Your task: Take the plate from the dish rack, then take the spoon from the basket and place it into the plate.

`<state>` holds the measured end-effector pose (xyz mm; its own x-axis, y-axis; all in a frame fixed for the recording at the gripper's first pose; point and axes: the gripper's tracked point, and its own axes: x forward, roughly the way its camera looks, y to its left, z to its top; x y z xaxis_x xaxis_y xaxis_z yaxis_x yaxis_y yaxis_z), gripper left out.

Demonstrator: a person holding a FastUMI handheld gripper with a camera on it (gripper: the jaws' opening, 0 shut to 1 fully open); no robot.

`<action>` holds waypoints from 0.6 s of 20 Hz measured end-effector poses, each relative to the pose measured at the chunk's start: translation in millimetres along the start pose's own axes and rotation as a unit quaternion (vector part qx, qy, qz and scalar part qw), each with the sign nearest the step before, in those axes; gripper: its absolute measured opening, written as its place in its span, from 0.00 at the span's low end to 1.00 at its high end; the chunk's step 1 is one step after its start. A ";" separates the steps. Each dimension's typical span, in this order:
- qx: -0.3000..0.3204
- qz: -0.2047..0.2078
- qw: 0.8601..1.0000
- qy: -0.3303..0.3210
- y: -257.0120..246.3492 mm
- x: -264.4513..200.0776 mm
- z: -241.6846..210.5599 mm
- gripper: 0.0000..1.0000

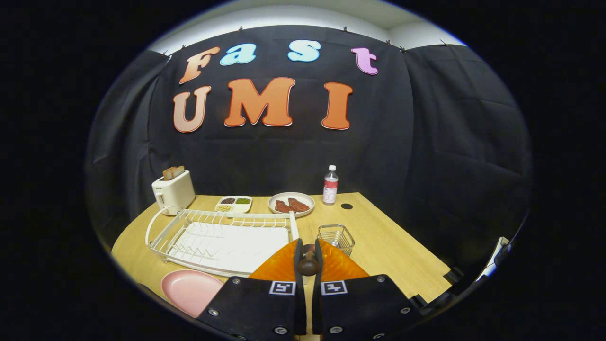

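Spoon (308, 261): dark brown wooden end showing between the fingers, clamped by the gripper (308, 258), fingers nearly together w/ both pressing on it. Only the rounded end is visible; rest of the spoon hidden behind the fingers, so can't tell its length or which end this is.

Pink plate (189, 290) lies flat on the wooden table (402, 255), near-left of the gripper, just in front of the near edge of the dish rack (222, 241). Plate is apart from the fingers. Rack is white wire w/ a white tray under it, left of the fingers and a bit beyond them.

Small wire basket (336, 238) stands just beyond the fingers, slightly right, close to the rack's right end.

Farther back: white toaster (173, 192) w/ bread slices in it at far left; divided white dish (233, 204) w/ small portions behind the rack; round plate w/ reddish pieces (291, 204) at centre-far; clear bottle (330, 185) w/ white cap right of that, upright; small dark hole (346, 206) in the tabletop near the bottle.

Gripper sits above the table's near edge, pointing toward the far wall, looking slightly down over the table.
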<state>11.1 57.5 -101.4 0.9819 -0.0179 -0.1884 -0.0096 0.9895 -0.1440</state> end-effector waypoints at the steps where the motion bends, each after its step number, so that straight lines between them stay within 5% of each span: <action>1: 0.002 0.005 1.000 0.002 8.5 -7.5 -2.4 0.05; 12: -0.006 0.099 0.995 0.014 111.1 -54.7 -33.9 0.05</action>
<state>-50.1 163.6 -140.0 0.9546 0.1736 -0.2421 -0.2054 0.9721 -0.1129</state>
